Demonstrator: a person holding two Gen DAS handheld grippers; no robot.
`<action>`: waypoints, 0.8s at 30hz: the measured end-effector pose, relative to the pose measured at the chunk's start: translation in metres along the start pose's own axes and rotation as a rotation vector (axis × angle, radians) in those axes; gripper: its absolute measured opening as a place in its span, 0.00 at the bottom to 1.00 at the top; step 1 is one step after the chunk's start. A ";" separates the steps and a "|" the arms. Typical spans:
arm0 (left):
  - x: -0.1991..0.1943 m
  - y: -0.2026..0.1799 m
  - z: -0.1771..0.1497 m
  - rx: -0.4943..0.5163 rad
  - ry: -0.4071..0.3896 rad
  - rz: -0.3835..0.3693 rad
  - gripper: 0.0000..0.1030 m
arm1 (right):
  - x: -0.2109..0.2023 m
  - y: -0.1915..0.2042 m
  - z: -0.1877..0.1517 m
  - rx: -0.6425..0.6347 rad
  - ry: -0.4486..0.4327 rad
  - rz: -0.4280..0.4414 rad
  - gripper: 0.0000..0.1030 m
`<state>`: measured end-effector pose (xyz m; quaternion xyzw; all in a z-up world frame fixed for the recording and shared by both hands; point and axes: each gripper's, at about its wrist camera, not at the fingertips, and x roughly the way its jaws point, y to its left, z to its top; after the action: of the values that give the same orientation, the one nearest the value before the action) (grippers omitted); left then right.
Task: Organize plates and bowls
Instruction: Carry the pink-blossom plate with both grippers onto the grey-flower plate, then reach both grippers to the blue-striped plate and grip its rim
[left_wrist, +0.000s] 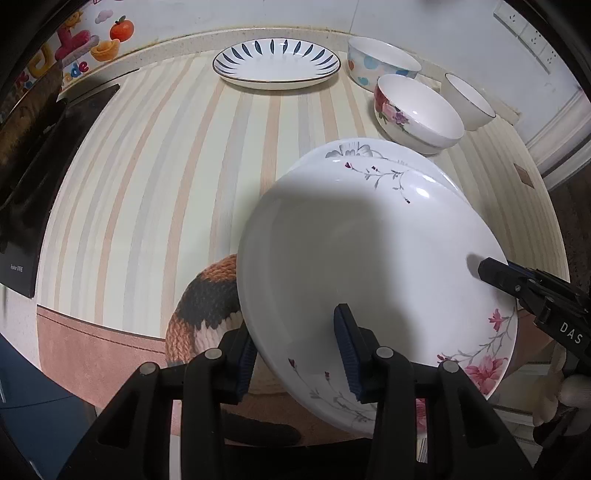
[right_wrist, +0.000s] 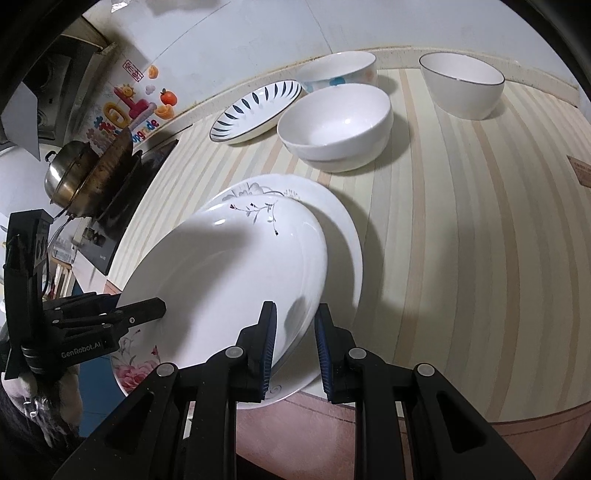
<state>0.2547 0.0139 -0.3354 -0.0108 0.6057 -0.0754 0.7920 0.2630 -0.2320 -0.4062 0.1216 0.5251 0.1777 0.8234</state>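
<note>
A white floral plate (left_wrist: 362, 258) is tilted over a second floral plate (left_wrist: 439, 173) on the striped counter. It also shows in the right wrist view (right_wrist: 221, 266), above the lower plate (right_wrist: 343, 236). My left gripper (left_wrist: 295, 354) is shut on the upper plate's near rim. My right gripper (right_wrist: 295, 332) straddles the rims of both plates on the opposite side, its jaws still apart. A blue-leaf plate (left_wrist: 277, 62) lies at the back. A flowered bowl (left_wrist: 417, 114), a dotted bowl (left_wrist: 384, 62) and a plain bowl (left_wrist: 469, 99) stand at the back right.
A stove (right_wrist: 129, 206) with a steel pot (right_wrist: 66, 173) and a wok sits left of the counter. A knitted hat (left_wrist: 207, 310) shows below the counter's front edge (left_wrist: 110, 332). The wall with stickers (left_wrist: 81, 44) runs behind.
</note>
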 end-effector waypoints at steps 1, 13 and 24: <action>0.001 0.000 0.000 0.001 0.004 -0.001 0.36 | 0.001 0.000 0.001 0.000 0.003 0.001 0.22; 0.008 -0.007 -0.004 0.027 0.060 0.020 0.36 | 0.003 -0.007 0.006 0.033 0.070 -0.032 0.22; -0.077 0.037 0.074 -0.071 -0.052 0.006 0.37 | -0.053 0.002 0.057 0.081 0.057 -0.048 0.23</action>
<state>0.3098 0.0552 -0.2463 -0.0391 0.5873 -0.0511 0.8068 0.2939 -0.2532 -0.3382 0.1371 0.5578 0.1395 0.8066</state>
